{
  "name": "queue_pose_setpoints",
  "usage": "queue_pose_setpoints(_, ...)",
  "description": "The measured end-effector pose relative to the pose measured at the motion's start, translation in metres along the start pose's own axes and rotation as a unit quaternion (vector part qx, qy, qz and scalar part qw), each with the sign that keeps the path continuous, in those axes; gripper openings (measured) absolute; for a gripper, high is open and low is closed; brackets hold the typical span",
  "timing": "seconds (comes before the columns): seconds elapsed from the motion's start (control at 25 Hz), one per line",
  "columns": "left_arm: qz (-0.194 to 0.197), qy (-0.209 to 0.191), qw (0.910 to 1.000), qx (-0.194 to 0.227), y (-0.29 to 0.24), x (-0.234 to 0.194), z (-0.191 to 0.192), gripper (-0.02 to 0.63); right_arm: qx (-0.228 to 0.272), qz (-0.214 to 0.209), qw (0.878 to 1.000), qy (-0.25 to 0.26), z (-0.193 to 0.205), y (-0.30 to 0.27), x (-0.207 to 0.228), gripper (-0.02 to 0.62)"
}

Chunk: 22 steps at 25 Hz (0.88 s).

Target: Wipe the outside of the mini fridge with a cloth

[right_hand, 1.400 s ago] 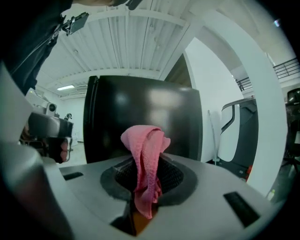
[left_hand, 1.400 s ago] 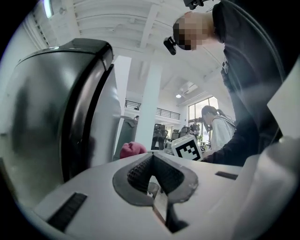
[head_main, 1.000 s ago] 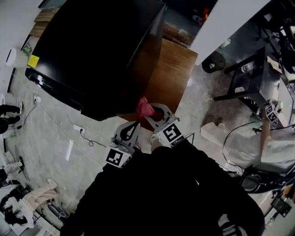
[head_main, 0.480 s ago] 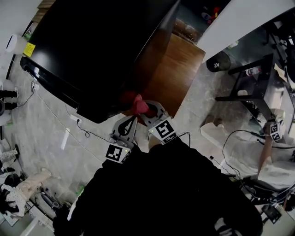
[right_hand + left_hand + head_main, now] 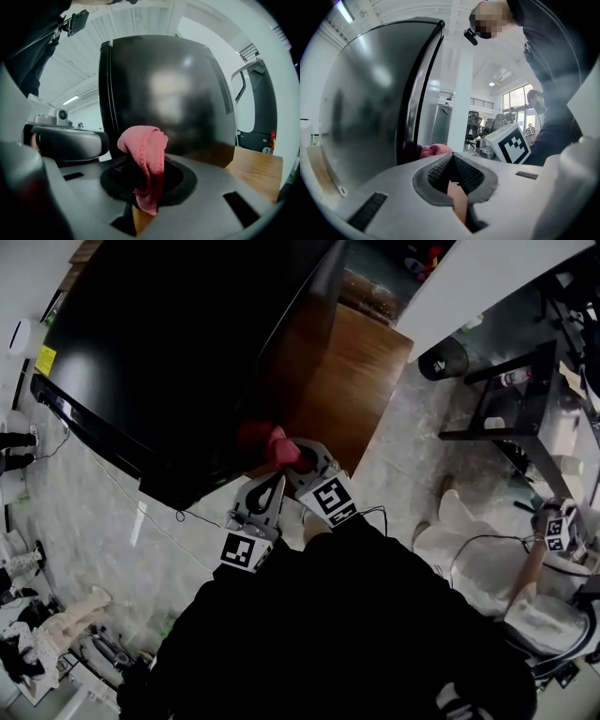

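Pale stone floor (image 5: 103, 521) surrounds a wooden stand (image 5: 361, 381) bearing the black mini fridge (image 5: 178, 352). Right gripper (image 5: 292, 452) pinches a red cloth (image 5: 146, 154) just beside the fridge's near side. Left gripper (image 5: 451, 169), jaws pressed together and empty, hangs just left of it.

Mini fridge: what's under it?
A wooden top; the mini fridge stands on it, with bare wood showing beside it. The wood directly beneath the fridge, and whatever supports the top, are covered.
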<state>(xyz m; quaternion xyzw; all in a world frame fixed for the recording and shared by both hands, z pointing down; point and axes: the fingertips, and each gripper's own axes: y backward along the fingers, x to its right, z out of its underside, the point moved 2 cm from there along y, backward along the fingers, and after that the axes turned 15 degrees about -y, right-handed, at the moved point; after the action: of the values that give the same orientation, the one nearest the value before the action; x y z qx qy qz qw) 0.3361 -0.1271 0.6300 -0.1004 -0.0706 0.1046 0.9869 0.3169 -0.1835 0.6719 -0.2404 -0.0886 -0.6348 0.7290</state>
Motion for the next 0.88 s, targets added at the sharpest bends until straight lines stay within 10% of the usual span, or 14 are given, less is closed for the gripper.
queue_pose_setpoints(0.88, 0.012, 0.028, 0.9994, 0.013, -0.102, -0.002, -0.027, 0.006, 0.026, 0.118, 0.993, 0.011, -0.07, -0.026, 0.17, 0.083)
